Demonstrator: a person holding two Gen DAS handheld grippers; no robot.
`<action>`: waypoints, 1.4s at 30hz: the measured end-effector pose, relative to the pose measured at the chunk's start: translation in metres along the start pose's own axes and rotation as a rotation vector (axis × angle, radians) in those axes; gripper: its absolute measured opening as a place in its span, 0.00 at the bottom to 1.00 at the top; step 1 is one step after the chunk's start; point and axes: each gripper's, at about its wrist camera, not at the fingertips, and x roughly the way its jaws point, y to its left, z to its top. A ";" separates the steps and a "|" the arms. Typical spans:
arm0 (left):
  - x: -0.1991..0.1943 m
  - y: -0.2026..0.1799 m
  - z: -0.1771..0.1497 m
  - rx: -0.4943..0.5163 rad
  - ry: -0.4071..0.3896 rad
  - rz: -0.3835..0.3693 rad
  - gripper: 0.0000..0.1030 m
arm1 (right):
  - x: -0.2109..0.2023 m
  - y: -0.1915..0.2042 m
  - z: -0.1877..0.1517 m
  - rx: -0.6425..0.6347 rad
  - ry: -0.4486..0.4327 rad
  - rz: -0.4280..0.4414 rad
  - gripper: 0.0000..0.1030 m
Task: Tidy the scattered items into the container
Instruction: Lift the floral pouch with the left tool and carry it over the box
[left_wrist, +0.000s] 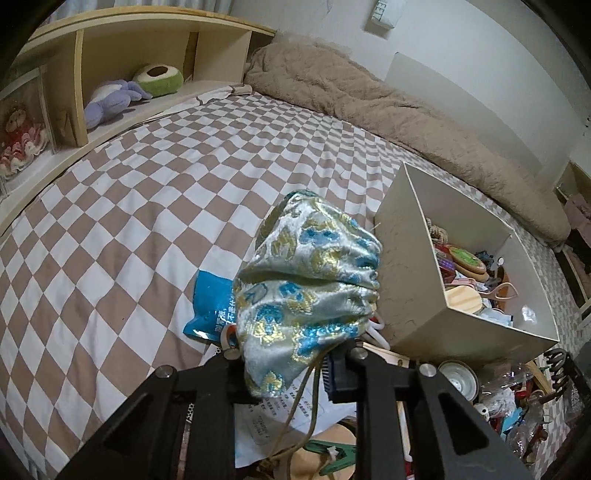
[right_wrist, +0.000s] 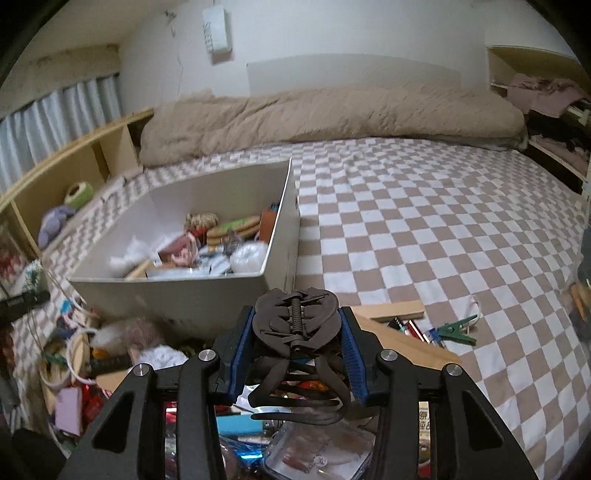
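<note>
Holding a brocade pouch (left_wrist: 308, 273), the left gripper (left_wrist: 291, 354) sits clamped near the container's (left_wrist: 402, 236) left wall; box lies just right. Right gripper (right_wrist: 295, 332) pinches a black hair claw (right_wrist: 295, 314); container (right_wrist: 184, 291) lies ahead-left, near.

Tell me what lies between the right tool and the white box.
In the right wrist view, only a short stretch of checkered bedsheet separates the right tool, holding a dark hair claw, from the white box.

A home bedroom: checkered bed (right_wrist: 424, 229), rolled blanket (right_wrist: 314, 114), plush toys (left_wrist: 110, 101) on shelf.
</note>
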 end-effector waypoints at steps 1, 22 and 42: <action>0.000 0.000 0.000 0.001 -0.001 -0.002 0.21 | -0.002 -0.001 0.001 0.005 -0.007 0.000 0.44; -0.060 -0.029 0.007 0.048 -0.176 -0.091 0.21 | -0.040 -0.009 0.016 0.082 -0.196 0.100 0.44; -0.084 -0.116 0.032 0.196 -0.238 -0.247 0.21 | -0.041 0.021 0.014 0.037 -0.185 0.229 0.44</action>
